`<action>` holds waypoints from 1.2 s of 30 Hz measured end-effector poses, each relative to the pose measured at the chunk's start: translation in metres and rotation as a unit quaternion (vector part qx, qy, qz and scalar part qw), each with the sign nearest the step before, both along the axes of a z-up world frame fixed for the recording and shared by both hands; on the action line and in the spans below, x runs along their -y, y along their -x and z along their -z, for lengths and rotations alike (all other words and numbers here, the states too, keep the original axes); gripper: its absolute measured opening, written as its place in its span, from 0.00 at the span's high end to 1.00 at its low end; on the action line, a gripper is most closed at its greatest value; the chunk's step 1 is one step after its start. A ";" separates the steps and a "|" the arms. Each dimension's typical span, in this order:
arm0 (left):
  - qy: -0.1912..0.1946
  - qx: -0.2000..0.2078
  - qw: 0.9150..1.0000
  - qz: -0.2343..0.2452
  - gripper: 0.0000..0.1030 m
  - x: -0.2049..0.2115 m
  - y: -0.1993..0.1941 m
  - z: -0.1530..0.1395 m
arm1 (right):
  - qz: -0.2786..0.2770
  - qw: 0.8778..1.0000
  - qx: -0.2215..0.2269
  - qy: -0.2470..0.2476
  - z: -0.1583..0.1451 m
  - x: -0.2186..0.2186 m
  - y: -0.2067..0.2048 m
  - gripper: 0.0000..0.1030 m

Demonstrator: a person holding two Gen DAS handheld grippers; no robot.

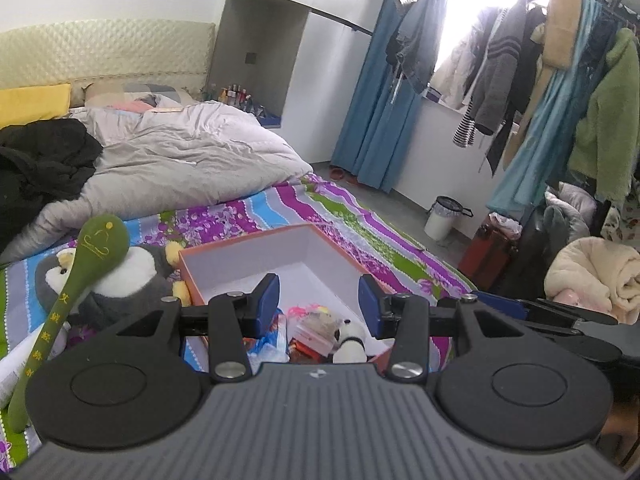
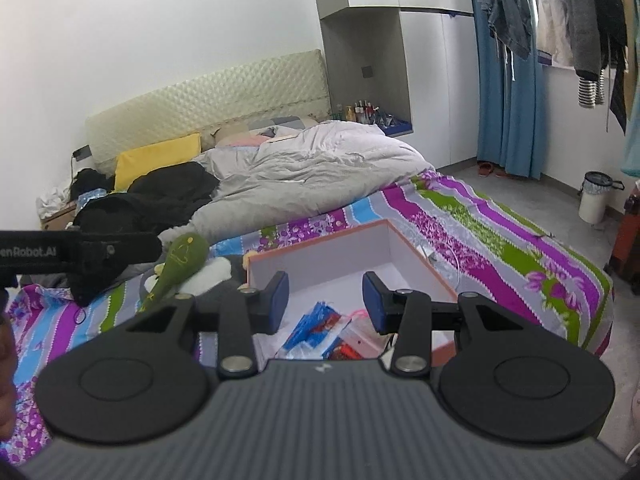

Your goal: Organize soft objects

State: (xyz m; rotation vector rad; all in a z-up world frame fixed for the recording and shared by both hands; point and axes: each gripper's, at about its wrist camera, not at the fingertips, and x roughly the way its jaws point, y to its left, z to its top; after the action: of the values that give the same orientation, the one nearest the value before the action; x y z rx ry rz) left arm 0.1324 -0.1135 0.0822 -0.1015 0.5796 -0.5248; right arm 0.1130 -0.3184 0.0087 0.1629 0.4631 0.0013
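Striped bedspread (image 1: 340, 208) – plush penguin (image 1: 120, 276) grey-white, perhaps lying sideways; both tools (image 1: 319, 302) (image 2: 325, 300) half-open, empty.

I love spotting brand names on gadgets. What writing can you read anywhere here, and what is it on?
"enRobot.AI", white letters cut off at the picture edge, on the left gripper.
Yellow characters down the handle of the green plush spoon: too small and blurred to read.
Bottles on the shelf: labels too small to read.
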 end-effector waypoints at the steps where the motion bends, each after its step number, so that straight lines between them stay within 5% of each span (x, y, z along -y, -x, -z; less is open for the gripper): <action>1: -0.003 0.002 1.000 -0.002 0.52 0.001 0.004 0.001 | 0.001 1.000 -0.001 0.000 0.003 -0.001 0.002 0.57; 25: -0.037 -0.024 0.997 -0.060 0.51 -0.026 0.066 0.070 | 0.006 0.999 -0.049 -0.016 0.048 -0.024 0.051 0.57; 29: -0.029 -0.033 0.997 -0.065 0.47 -0.031 0.070 0.076 | 0.000 0.998 -0.057 -0.006 0.053 -0.027 0.053 0.57; 31: -0.030 -0.035 0.997 -0.069 0.34 -0.031 0.073 0.077 | -0.004 0.998 -0.059 -0.009 0.054 -0.026 0.052 0.57; 35: -0.030 -0.034 0.996 -0.075 0.09 -0.033 0.073 0.076 | 0.005 0.999 -0.054 0.000 0.056 -0.023 0.050 0.15; 36: -0.033 -0.032 0.996 -0.078 0.05 -0.033 0.073 0.075 | 0.005 0.999 -0.054 0.000 0.056 -0.023 0.050 0.15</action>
State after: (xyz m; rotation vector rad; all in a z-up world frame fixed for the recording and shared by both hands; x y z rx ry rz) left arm 0.0593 -0.0802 0.0071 -0.1011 0.6451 -0.3507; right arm 0.0627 -0.2950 -0.0469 0.1664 0.5700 -0.0166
